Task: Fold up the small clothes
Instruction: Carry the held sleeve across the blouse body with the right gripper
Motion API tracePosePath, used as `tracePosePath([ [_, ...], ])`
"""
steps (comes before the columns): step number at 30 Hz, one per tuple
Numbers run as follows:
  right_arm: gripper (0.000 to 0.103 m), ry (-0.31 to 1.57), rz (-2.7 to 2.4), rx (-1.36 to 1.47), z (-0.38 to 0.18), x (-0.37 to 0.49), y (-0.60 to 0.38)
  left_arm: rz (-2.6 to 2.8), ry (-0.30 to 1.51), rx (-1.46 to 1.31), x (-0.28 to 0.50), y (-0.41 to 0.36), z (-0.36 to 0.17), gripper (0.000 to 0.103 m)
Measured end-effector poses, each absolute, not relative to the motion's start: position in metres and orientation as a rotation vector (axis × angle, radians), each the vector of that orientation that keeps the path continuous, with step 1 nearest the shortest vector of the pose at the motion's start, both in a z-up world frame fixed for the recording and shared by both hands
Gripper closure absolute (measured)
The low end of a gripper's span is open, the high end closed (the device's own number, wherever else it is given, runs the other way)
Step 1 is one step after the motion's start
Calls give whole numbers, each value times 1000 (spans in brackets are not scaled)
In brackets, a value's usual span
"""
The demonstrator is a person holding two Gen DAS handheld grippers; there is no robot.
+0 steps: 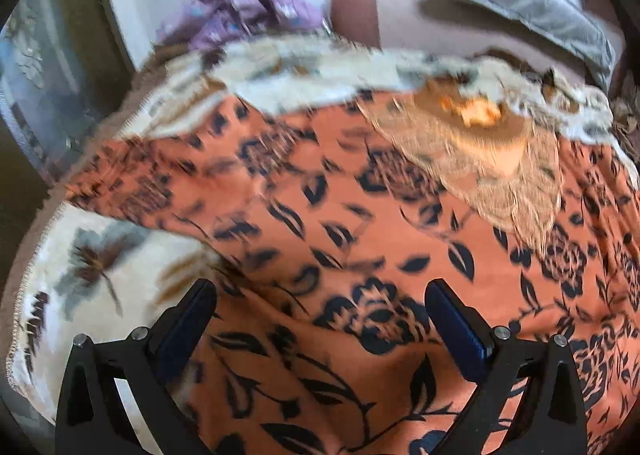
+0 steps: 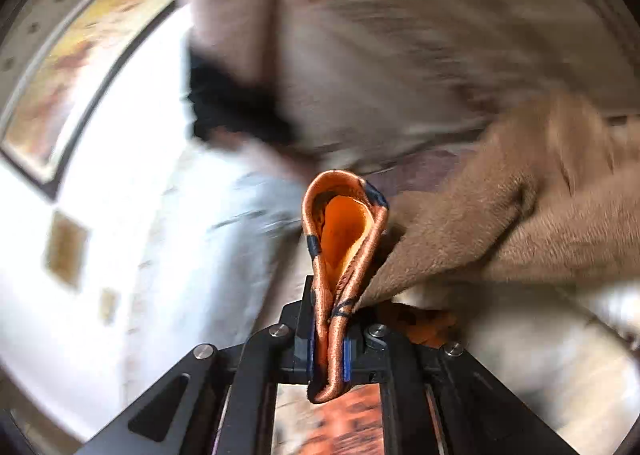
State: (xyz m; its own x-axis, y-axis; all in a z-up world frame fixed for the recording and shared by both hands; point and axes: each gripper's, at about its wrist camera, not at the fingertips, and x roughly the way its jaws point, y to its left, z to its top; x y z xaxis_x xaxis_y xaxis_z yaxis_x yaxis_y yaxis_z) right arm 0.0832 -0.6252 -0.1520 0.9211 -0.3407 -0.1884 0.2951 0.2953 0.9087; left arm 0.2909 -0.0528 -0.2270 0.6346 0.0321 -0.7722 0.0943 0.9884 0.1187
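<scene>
An orange garment point(image 1: 320, 223) printed with dark blue flowers lies spread over a cream floral blanket point(image 1: 92, 267) in the left wrist view. A beige lace patch point(image 1: 480, 171) sits on its upper right part. My left gripper point(image 1: 320, 311) hovers over the cloth, its blue-padded fingers point(image 1: 456, 319) wide apart with only fabric lying far below them. In the right wrist view my right gripper point(image 2: 330, 339) is shut on a folded hem of the orange garment point(image 2: 344, 239), which loops up above the pads. The picture there is blurred.
A purple crumpled garment point(image 1: 240, 11) lies at the far edge of the blanket near a white wall. Someone's grey-clad legs point(image 1: 516, 3) sit at the upper right. In the right wrist view a tan fleece blanket point(image 2: 540, 215) lies at right and a framed picture point(image 2: 80, 67) hangs at left.
</scene>
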Motion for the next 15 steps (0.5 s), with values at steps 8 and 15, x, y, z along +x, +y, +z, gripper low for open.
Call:
tracePosePath([
  [8, 94, 152, -292, 1037, -111, 158, -544, -19, 870, 124, 294, -35, -216, 0],
  [15, 94, 67, -592, 1105, -149, 88, -601, -44, 912, 100, 292, -34, -221, 0],
])
